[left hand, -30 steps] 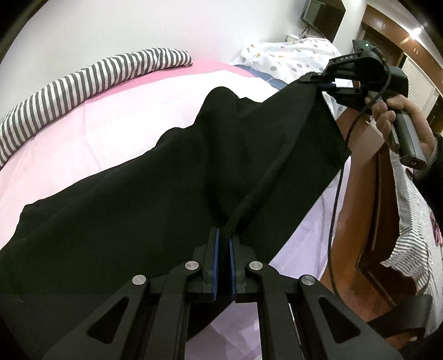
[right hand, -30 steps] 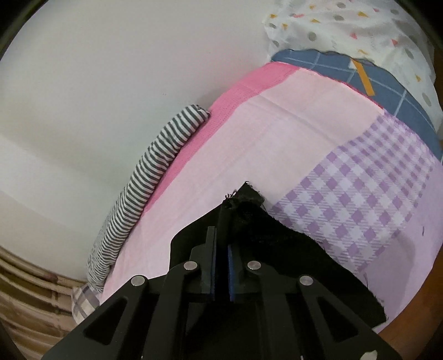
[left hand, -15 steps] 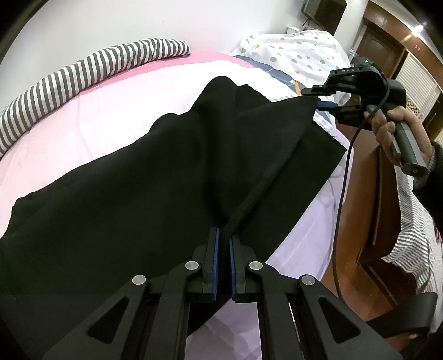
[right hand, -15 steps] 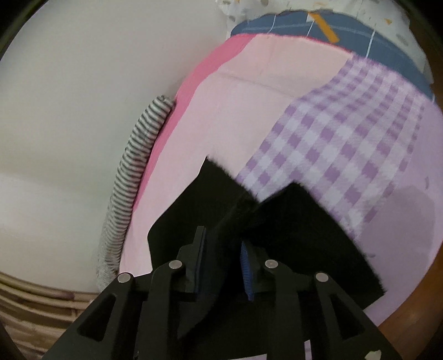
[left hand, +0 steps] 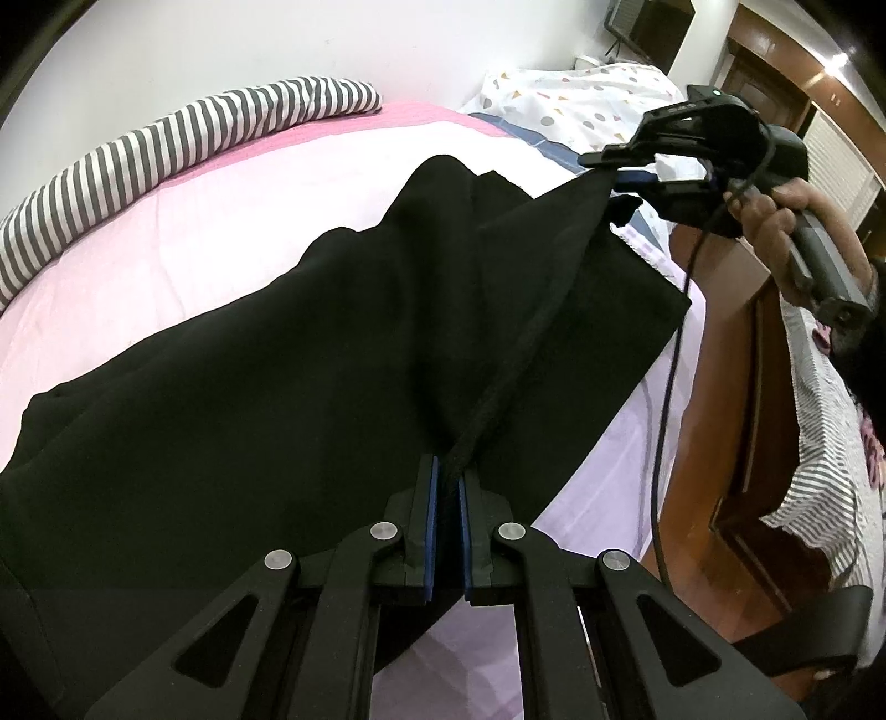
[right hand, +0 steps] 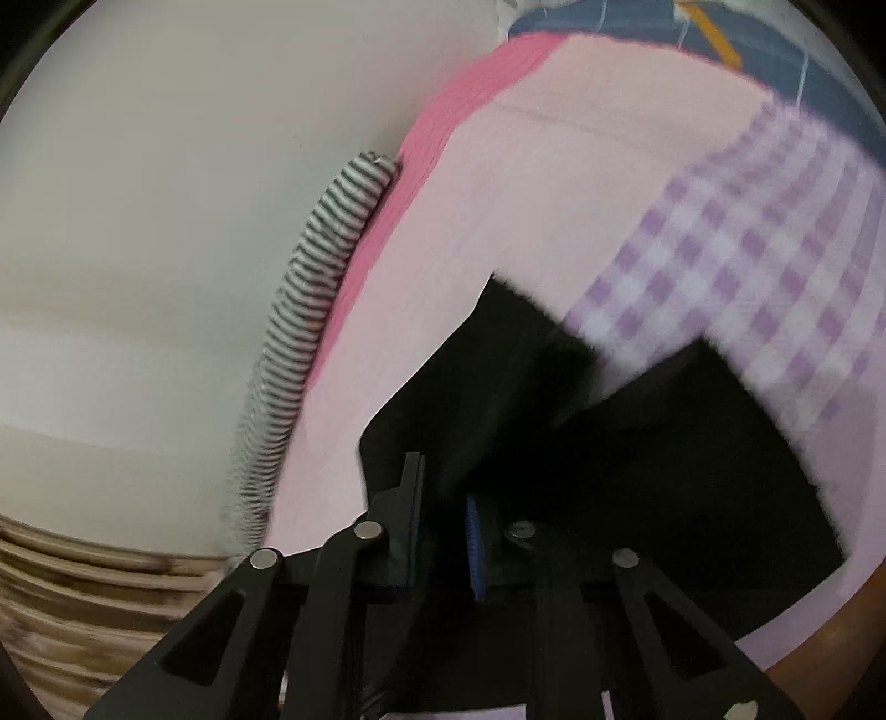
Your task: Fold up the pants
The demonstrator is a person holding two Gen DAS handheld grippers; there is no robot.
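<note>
Black pants (left hand: 310,376) lie spread across a pink bed sheet (left hand: 210,243). My left gripper (left hand: 447,487) is shut on the pants' thick edge near the bed's front side. In the left wrist view my right gripper (left hand: 620,169) holds the far end of that same edge above the bed, jaws somewhat parted. In the right wrist view the pants (right hand: 637,443) hang between and below the right gripper (right hand: 443,515), whose blue pads (right hand: 473,531) stand apart with black cloth between them. That view is blurred.
A grey-and-white striped bolster (left hand: 166,144) lies along the wall at the bed's far side. A patterned pillow (left hand: 581,94) and blue checked cloth (right hand: 664,27) sit at the head. A wooden bed frame (left hand: 736,421) borders the right edge.
The right gripper's jaws have parted from shut. The right gripper has moved over the bed, and the held pants edge is stretched between the two grippers.
</note>
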